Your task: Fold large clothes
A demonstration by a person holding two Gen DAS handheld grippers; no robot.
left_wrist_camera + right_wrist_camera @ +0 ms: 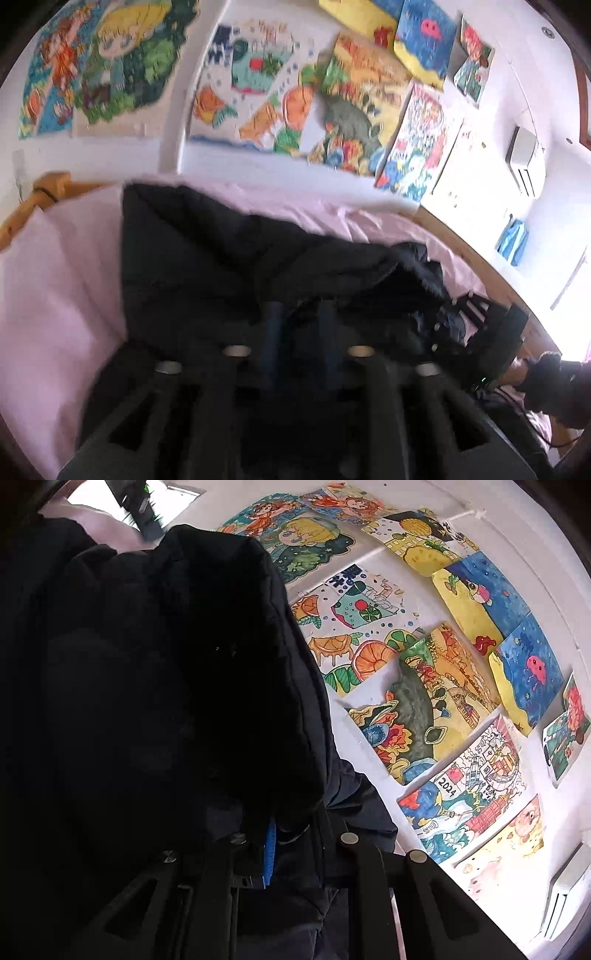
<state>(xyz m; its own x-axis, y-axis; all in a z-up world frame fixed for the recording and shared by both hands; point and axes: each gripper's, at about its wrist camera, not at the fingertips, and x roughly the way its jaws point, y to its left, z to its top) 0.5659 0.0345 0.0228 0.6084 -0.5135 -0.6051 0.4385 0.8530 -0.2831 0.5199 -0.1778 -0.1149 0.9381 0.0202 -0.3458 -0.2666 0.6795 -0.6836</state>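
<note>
A: Spreading beyond both sets of fingers, the pink bed sheet (55, 295) carries the black padded coat (221, 251); its long axis looks to run away from the left gripper (295, 325) toward the drawings on the wall (295, 99).

B: And the step?

A: Mid-fold, I'd judge; both grippers lift one edge; the left gripper's fingers sit narrow with dark cloth pinched between them; the right gripper (291, 834) is clamped on a bunched fold that towers just ahead of its fingers.

B: Next?

A: Probably carrying that edge over the coat's body, level; one corner could sag.
</note>
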